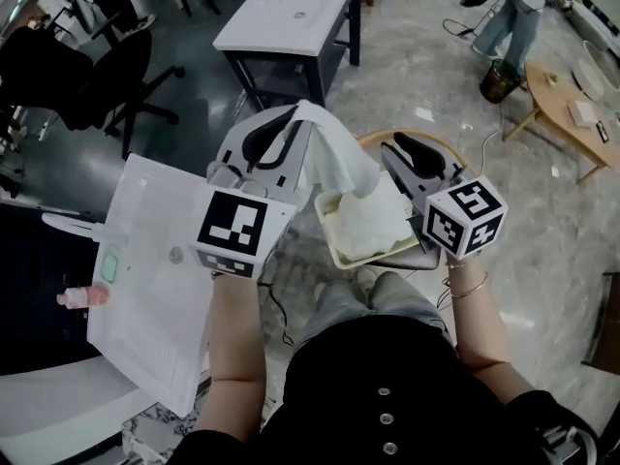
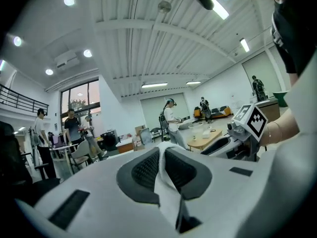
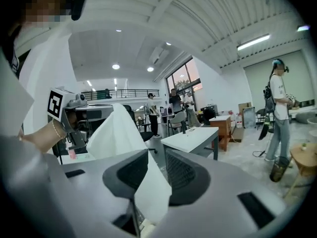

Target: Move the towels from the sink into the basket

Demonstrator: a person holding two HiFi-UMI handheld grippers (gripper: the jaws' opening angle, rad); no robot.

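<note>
A white towel hangs in the air over a cream basket, its lower end trailing onto another white towel that lies inside. My left gripper is shut on the towel's top corner; in the left gripper view the cloth is pinched thin between the left gripper's jaws. My right gripper is close on the right. In its own view the towel runs down between the right gripper's jaws, which stand slightly apart and touch it low down. The white sink is at the left.
A pink bottle and a green soap bar sit by the sink. A white table and a black office chair stand behind. A round wooden table, a black bucket and a person are at the far right.
</note>
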